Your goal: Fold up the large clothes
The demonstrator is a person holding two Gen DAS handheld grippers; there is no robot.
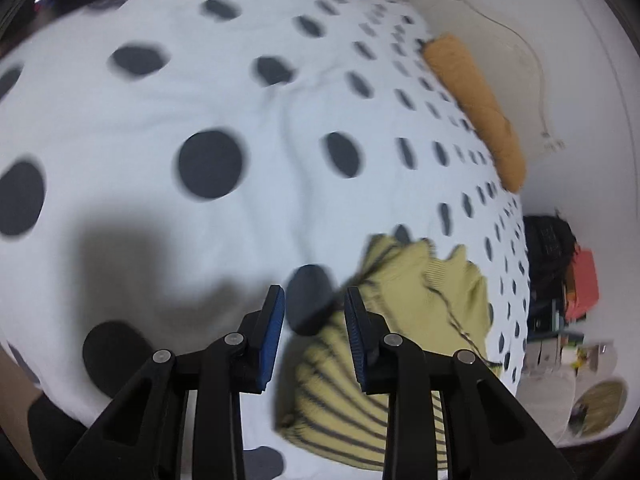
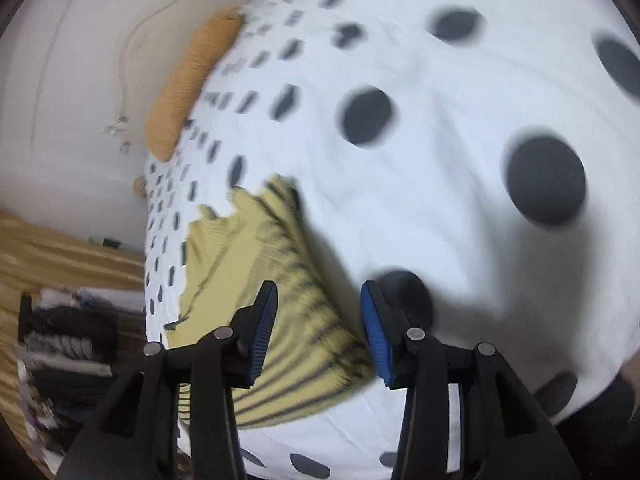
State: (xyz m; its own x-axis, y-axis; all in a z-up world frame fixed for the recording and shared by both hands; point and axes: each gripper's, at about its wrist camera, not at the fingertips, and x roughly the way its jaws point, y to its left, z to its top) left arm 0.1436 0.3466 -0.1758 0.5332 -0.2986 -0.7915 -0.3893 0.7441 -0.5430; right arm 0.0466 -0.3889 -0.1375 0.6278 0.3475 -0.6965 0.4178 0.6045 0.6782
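A yellow knit garment with dark stripes [image 1: 404,320] lies folded on a white bed cover with dark dots [image 1: 224,92], near the bed's edge. My left gripper [image 1: 314,316] hovers above its left edge, jaws apart with nothing between the blue pads [image 1: 272,332]. In the right wrist view the same garment [image 2: 280,292] lies low and left of centre. My right gripper [image 2: 318,320] hangs over its right edge, open, pads [image 2: 376,332] empty. Both views are blurred.
An orange knit item [image 1: 476,108] lies along the bed's far edge by a white wall with a cable [image 1: 532,64]. Beside the bed stand a dark bag [image 1: 548,248] and, in the right view, shelves of stacked clothes [image 2: 68,352] and a tan curtain [image 2: 60,256].
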